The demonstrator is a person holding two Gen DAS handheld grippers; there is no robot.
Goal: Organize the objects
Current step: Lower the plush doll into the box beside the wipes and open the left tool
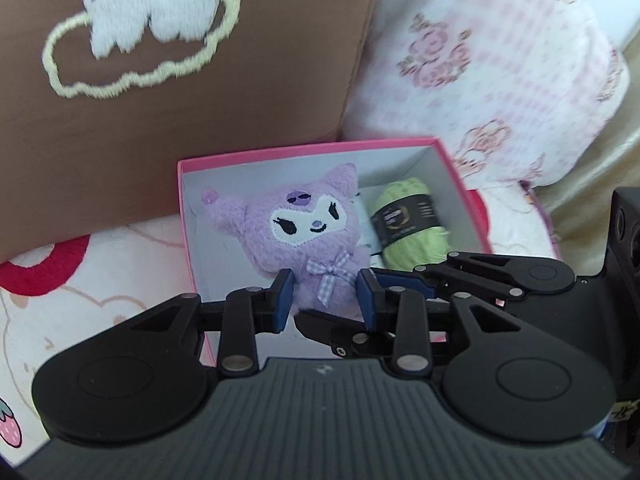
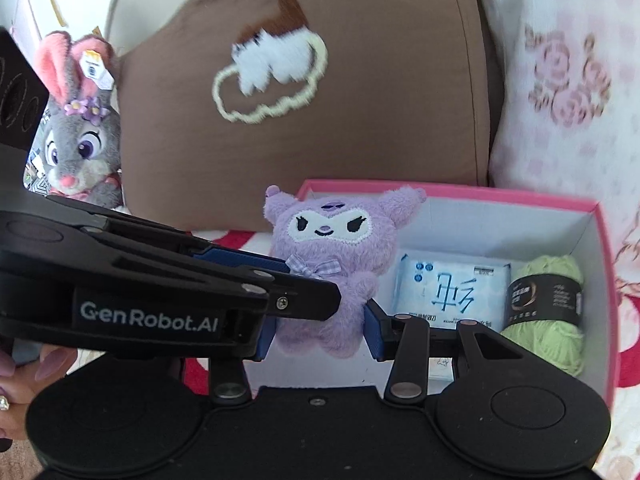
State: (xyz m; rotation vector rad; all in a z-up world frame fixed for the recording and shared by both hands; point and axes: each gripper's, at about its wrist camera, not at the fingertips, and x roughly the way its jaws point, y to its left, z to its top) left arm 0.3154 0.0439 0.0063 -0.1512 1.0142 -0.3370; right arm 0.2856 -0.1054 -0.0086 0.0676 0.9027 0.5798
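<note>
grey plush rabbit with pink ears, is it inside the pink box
No, the grey plush rabbit sits outside the pink cardboard box, beside the brown cushion.

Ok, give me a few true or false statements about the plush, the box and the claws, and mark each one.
1. Both claws grip the purple fluffy plush toy: left claw, right claw. True.
2. The green yarn skein lies in the pink cardboard box. True.
3. The box is empty. False: it holds yarn and a pale blue packet.
4. The grey plush rabbit sits inside the box. False: it sits outside, beside the brown embroidered cushion.
</note>
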